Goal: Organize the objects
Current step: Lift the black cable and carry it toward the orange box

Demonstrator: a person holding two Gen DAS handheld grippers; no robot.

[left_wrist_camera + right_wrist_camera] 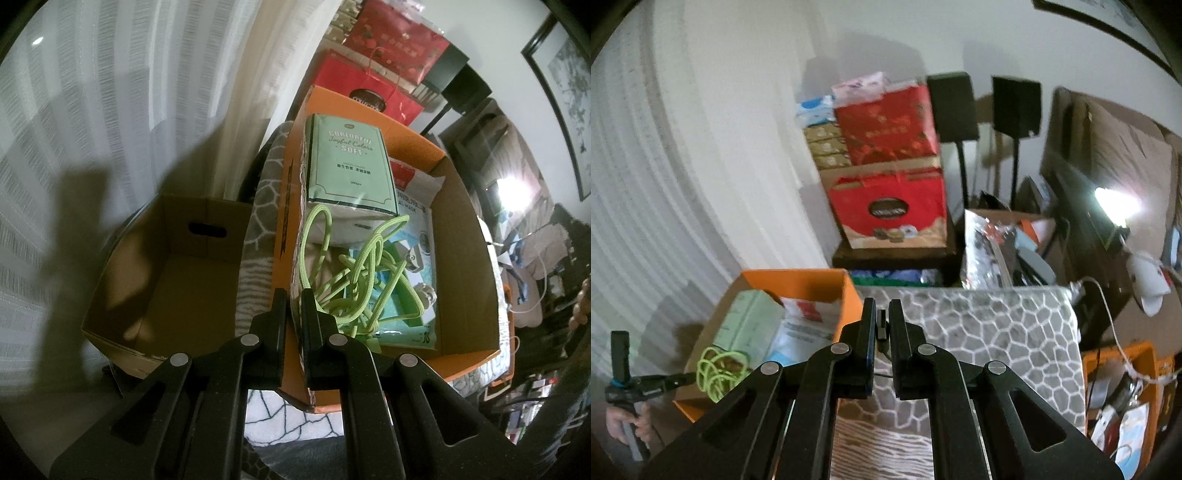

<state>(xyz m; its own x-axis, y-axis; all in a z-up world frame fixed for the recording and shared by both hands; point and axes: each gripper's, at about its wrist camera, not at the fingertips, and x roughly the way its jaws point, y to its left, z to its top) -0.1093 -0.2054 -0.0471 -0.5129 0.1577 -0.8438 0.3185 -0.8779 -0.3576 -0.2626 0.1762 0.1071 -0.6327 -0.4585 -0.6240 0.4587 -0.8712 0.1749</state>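
An orange cardboard box (pixel 461 229) holds a green tissue pack (pixel 349 166), a coiled green cord (pixel 365 280) and a face-mask packet (pixel 413 266). My left gripper (pixel 294 295) is shut on the box's left wall, pinching the cardboard edge. The same box (pixel 849 291) shows at left in the right wrist view, with the cord (pixel 720 369) and the left gripper (pixel 661 382) at its near corner. My right gripper (pixel 882 306) is shut on a small dark object (pixel 882 328) with a thin black wire, above a grey patterned cushion (pixel 997 339).
An empty brown carton (pixel 166 266) sits left of the orange box. Red gift boxes (pixel 890 192) are stacked on a dark stand behind. A second orange bin (pixel 1123 398) of clutter is at right. White curtain (pixel 110 110) hangs at left.
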